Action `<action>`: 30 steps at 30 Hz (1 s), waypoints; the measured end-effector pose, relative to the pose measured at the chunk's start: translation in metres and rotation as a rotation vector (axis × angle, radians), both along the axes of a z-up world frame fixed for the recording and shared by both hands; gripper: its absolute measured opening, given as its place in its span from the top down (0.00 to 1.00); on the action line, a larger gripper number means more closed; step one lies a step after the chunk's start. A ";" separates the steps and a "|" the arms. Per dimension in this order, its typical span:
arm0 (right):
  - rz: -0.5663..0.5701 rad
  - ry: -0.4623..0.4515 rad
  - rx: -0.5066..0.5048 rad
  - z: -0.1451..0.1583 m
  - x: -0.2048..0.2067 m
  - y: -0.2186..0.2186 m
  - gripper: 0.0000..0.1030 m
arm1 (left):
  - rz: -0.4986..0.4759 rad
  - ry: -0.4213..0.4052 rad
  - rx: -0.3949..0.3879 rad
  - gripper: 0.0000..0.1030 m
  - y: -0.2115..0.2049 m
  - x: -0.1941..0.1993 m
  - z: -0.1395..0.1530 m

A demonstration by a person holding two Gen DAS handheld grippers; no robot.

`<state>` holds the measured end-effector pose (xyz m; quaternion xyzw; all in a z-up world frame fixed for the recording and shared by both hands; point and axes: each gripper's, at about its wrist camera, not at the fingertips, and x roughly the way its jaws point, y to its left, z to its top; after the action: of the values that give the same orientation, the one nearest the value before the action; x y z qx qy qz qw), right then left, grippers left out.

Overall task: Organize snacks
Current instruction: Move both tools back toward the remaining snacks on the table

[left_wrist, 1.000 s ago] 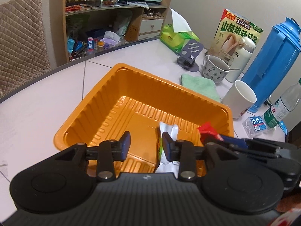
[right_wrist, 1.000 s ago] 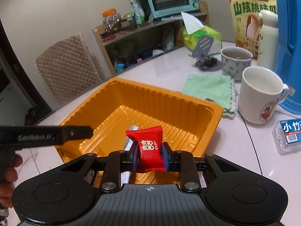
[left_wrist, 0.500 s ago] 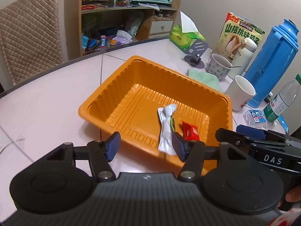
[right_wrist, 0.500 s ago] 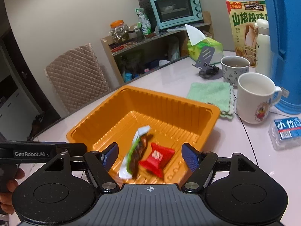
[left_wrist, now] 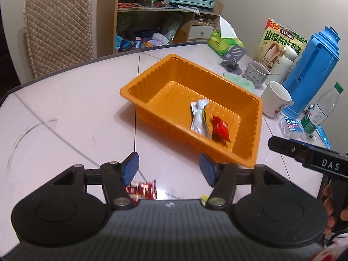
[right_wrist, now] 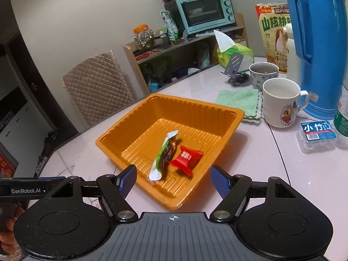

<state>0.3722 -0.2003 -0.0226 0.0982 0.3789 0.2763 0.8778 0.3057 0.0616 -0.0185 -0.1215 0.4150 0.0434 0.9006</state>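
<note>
Two snacks already lie in the orange tray (right_wrist: pixel 228 117): a long white-and-green wrapped bar (right_wrist: pixel 164 154) and, just beside it on the right, a red candy packet (right_wrist: pixel 187 157), both on the ribbed floor toward the tray's near corner, close together and perhaps touching. You are between deliveries, with both drops made and both tools backed away from the tray. Your right gripper (right_wrist: pixel 173 180) has just been opening and now stands spread with nothing between its blue pads, hovering above the near rim. Your left gripper (left_wrist: pixel 167 168) has likewise just been opening and is spread and empty, hanging over the bare desk (left_wrist: pixel 65 108) short of the tray. Below the left gripper, at the near edge of its view, a red-and-white wrapper (left_wrist: pixel 142 188) lies on the desk, blurred and partly hidden by the tool body; a scrap of yellow beside it is too small to name. That wrapper looks like your next pickup. My judgement is that the next move calls for tipping the left gripper further down, bringing its spread pads astride the wrapper and closing gently, since thin foil slips easily. Keep your right tool clear of the white mug (right_wrist: pixel 280 104) and blue flask (right_wrist: pixel 317 47) standing near the tray.
</note>
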 end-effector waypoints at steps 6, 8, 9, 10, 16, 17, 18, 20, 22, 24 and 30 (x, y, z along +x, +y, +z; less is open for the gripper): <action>0.025 -0.006 0.002 0.009 -0.026 -0.010 0.28 | 0.023 -0.009 -0.001 0.43 -0.014 -0.034 0.007; 0.030 -0.005 0.002 0.010 -0.035 -0.013 0.28 | 0.033 -0.009 -0.005 0.42 -0.017 -0.046 0.008; 0.031 -0.004 0.001 0.011 -0.039 -0.015 0.28 | 0.038 -0.007 -0.006 0.42 -0.020 -0.051 0.008; 0.035 -0.002 0.001 0.011 -0.044 -0.016 0.28 | 0.041 -0.006 -0.008 0.42 -0.022 -0.056 0.009; 0.065 0.019 -0.004 0.011 -0.071 -0.022 0.28 | 0.060 0.001 -0.013 0.40 -0.037 -0.086 0.009; 0.072 0.021 -0.004 0.011 -0.075 -0.023 0.28 | 0.062 0.003 -0.014 0.40 -0.039 -0.091 0.008; 0.078 0.022 -0.005 0.010 -0.080 -0.023 0.28 | 0.066 0.005 -0.016 0.40 -0.040 -0.096 0.008; 0.089 0.028 -0.008 0.009 -0.086 -0.024 0.28 | 0.078 0.009 -0.020 0.39 -0.042 -0.105 0.006; 0.100 0.038 -0.008 0.008 -0.092 -0.025 0.28 | 0.089 0.014 -0.025 0.37 -0.044 -0.114 0.004; 0.111 0.048 -0.008 0.006 -0.097 -0.026 0.28 | 0.097 0.020 -0.029 0.36 -0.045 -0.123 0.002; 0.148 0.063 -0.023 -0.001 -0.110 -0.025 0.28 | 0.121 0.038 -0.032 0.36 -0.045 -0.144 -0.003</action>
<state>0.2622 -0.2258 -0.0237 0.0684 0.4159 0.3328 0.8436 0.1615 0.0165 -0.0220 -0.1601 0.4244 0.0935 0.8863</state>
